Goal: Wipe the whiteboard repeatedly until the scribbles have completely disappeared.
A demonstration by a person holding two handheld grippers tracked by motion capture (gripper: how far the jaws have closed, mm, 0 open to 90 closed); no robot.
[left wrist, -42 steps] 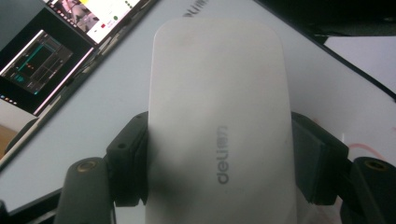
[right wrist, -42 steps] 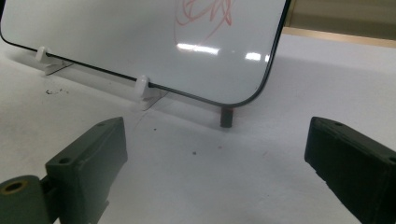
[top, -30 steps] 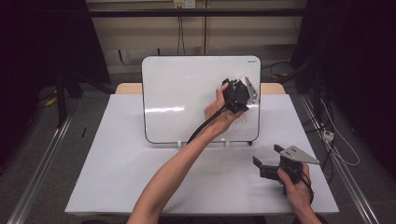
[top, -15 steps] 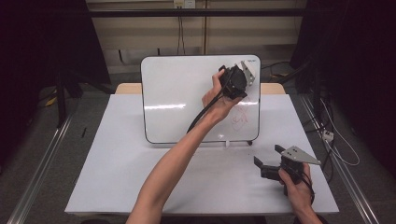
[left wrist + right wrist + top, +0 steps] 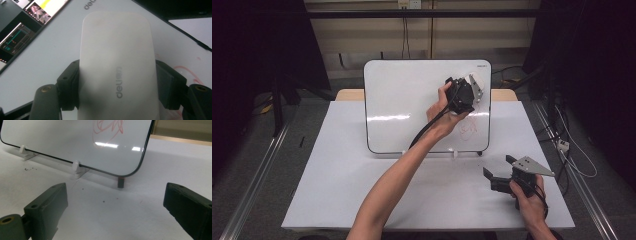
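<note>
**White eraser clamped in the left gripper at the whiteboard**

High view: the left gripper (image 5: 460, 95) is raised against the upper right part of the white, black-rimmed, round-cornered whiteboard (image 5: 407, 100), which stands propped on the white table (image 5: 337, 190). A red scribble (image 5: 468, 129) sits on the board just below that gripper. The right gripper (image 5: 497, 172) rests low near the table's right front corner, well apart from the board, its jaws spread with nothing between them. Around the table are grey floor, black curtains and a beige wall with cables.

Left gripper view: a white, rounded, oblong plastic board eraser (image 5: 117, 67) with a grey printed logo lies lengthwise between the two black jaws, which press on its long sides. Behind it is the board face, with part of the red scribble at the right.

Right gripper view: the jaws stand wide apart over the bare table. Ahead is the board's lower right corner with the scribble, two small white clip feet (image 5: 75, 166) under its edge, and a short dark stub with a red band (image 5: 121, 181) standing behind the corner.
</note>
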